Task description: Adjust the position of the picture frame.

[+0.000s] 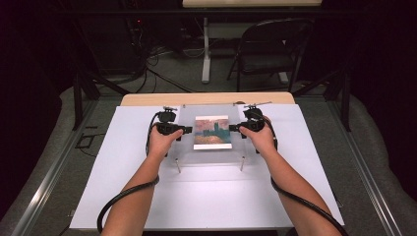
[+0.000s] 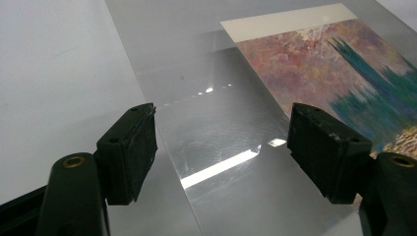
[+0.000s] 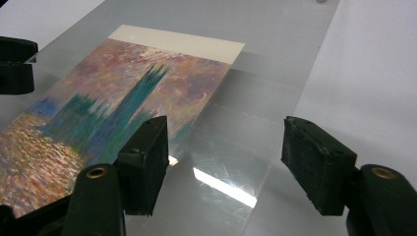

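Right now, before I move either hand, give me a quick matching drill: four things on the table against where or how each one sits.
Things:
1. left gripper
2. right gripper
3. painting print
4. clear panel

States:
A. raised on small posts above the white sheet
B. open, at the panel's left edge
C. lying flat at the panel's middle
D. open, at the panel's right edge

Pairs: 1-B, 2-D, 3-C, 4-A

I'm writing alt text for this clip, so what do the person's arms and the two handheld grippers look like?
Both forearms are bare, with no sleeves in view. The left gripper and right gripper are black, each with a thick black cable looping back along the arm. Each has a small grey plate on top. Close up, the blocky black pads look scuffed, and the arms behind them carry brass-coloured eyelets.
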A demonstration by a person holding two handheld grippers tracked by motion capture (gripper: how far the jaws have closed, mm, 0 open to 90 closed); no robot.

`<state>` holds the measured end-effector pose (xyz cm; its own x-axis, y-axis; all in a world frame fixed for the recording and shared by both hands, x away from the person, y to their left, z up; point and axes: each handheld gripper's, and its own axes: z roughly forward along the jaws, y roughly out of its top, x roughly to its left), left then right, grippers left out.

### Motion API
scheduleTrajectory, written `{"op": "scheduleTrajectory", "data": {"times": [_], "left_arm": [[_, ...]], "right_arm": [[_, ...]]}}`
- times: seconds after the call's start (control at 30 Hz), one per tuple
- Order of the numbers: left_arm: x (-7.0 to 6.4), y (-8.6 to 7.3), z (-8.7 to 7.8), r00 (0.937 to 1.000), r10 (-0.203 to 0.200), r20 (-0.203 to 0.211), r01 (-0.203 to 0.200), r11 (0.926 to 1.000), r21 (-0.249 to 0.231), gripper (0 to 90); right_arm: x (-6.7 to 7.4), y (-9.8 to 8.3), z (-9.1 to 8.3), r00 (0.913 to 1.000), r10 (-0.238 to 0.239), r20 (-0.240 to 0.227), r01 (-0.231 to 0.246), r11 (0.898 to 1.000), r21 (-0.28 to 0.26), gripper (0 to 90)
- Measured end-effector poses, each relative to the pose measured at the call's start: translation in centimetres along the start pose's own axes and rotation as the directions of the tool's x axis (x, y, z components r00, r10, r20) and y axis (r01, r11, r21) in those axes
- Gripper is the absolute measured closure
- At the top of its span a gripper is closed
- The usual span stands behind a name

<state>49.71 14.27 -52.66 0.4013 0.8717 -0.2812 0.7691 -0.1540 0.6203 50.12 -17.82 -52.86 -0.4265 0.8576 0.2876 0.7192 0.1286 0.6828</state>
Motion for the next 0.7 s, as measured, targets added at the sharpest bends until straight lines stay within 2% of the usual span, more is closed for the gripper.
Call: {"op": "scheduleTrajectory", "data": {"times": [0.3,0.7], "left_arm": [[0.19,-0.08,-0.01,0.9991,-0.038,0.019,0.038,0.9992,0.013,26.4],[0.56,-0.16,0.14,0.9966,-0.069,0.046,0.068,0.9975,0.02,24.3]], "right_arm": [[-0.24,-0.23,0.03,0.9994,0.031,-0.016,-0.031,0.999,0.013,33.0],[-0.56,-0.35,0.23,0.9966,0.072,-0.039,-0.072,0.997,0.014,30.9]]}}
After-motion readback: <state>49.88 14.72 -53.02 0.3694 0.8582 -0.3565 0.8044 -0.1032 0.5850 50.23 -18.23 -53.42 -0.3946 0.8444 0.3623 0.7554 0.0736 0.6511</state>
